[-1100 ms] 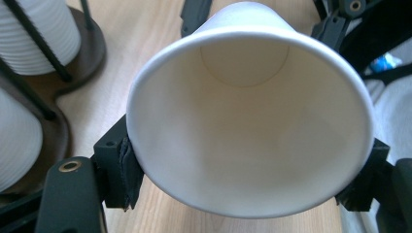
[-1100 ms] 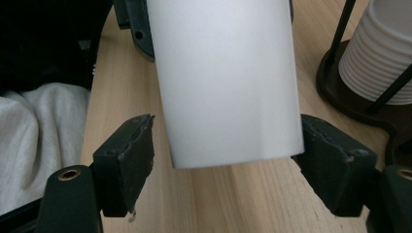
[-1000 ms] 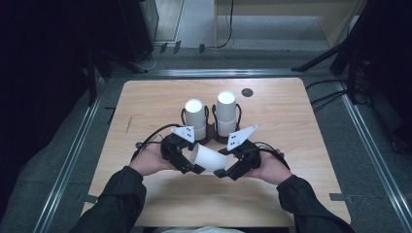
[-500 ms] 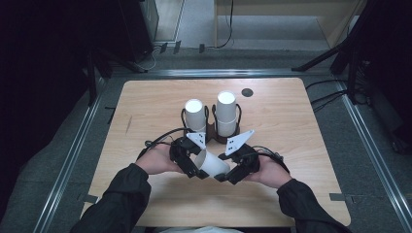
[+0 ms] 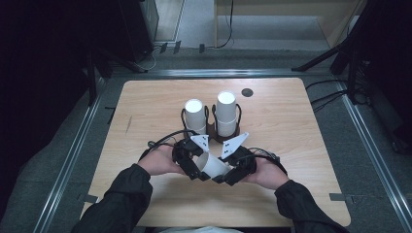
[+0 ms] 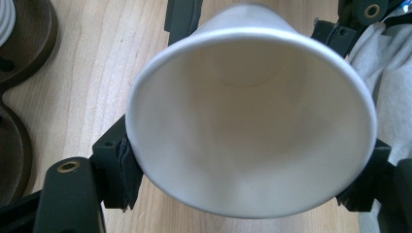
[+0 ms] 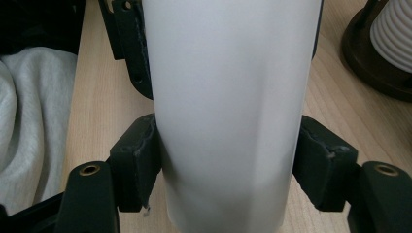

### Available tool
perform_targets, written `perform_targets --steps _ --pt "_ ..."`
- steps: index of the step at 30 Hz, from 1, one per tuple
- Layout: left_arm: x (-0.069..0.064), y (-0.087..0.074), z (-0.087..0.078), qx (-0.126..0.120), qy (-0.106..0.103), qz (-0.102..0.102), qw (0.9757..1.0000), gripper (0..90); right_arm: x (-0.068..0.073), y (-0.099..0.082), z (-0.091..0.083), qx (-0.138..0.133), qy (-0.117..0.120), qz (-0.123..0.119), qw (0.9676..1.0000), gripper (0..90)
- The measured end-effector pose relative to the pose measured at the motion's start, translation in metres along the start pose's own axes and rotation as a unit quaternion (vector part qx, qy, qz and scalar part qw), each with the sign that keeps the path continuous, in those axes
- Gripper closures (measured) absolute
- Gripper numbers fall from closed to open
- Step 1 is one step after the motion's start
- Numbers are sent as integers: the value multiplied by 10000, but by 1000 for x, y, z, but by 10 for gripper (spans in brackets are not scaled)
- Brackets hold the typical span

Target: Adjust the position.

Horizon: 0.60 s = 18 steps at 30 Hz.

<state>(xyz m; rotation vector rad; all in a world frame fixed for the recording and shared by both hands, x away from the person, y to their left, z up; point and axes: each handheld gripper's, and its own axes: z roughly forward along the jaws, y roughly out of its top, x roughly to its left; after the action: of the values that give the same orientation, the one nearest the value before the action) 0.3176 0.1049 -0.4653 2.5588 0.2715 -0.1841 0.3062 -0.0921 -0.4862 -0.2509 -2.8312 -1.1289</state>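
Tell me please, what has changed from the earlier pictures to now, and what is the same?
The right gripper has just been closing, and its pads now press the white paper cup near its base. The left gripper keeps its hold near the cup's rim, so both grip it now. The two cup stacks in the dark holder did not move.

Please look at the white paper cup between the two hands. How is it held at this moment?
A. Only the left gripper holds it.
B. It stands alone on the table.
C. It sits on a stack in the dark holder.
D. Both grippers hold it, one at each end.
D: the left gripper clamps the paper cup at its open rim, and the right gripper, whose jaws have just been closing, presses its pads on the cup's sides.
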Motion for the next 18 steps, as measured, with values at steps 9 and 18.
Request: perform_targets --steps 9,18 --pt "0 -5 -8 -610 6 -42 9981 81 -2 1 -12 -306 -62 18 9995 317" --pt "1 -10 -19 -1070 135 -270 9938 23 -5 1 -24 -573 -5 181 9982 314"
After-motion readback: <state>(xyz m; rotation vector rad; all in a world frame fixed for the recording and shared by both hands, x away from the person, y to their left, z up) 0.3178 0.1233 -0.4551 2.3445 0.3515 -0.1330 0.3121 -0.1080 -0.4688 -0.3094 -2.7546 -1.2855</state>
